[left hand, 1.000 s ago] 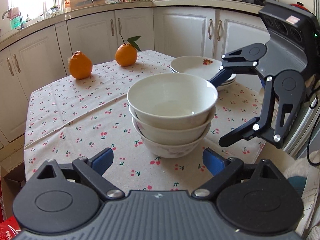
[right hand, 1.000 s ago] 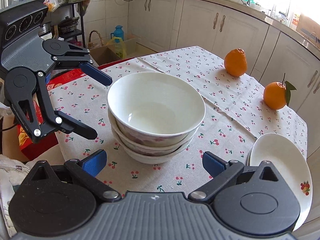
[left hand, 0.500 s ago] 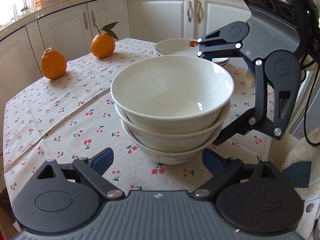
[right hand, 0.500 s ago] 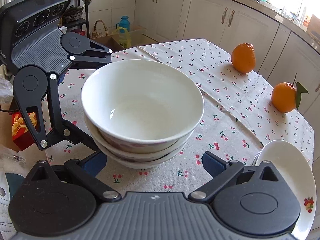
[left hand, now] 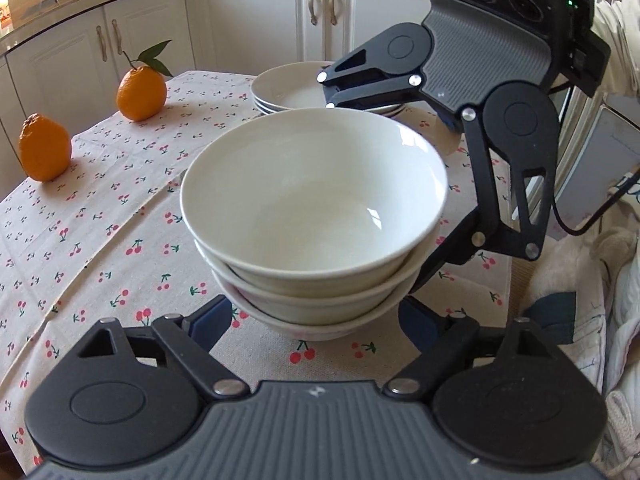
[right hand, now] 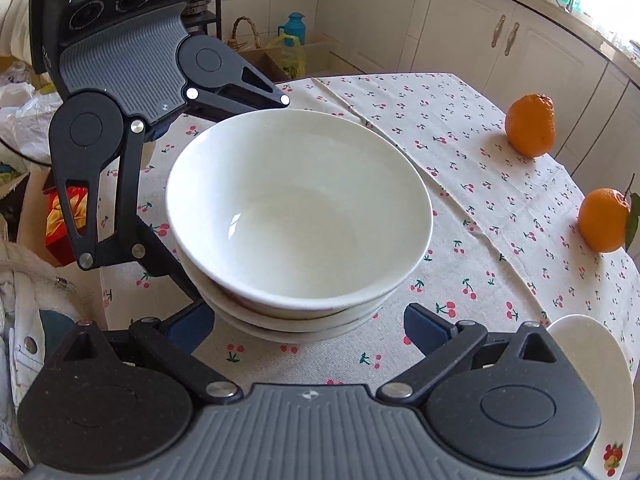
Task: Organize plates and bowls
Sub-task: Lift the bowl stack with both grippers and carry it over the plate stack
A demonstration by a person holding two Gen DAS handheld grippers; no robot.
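Three nested bowls [left hand: 314, 216] between both grippers' wide jaws; two oranges [left hand: 141, 94] at ten o'clock (plates [left hand: 288, 88] behind).

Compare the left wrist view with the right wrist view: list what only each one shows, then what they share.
Only the left wrist view shows the stack of plates whole, standing behind the bowls.

Only the right wrist view shows the teal jug, the wicker basket and the red box on the floor.

Both show the three stacked bowls, the two oranges and the cherry tablecloth, with the left gripper and right gripper open either side of the stack.
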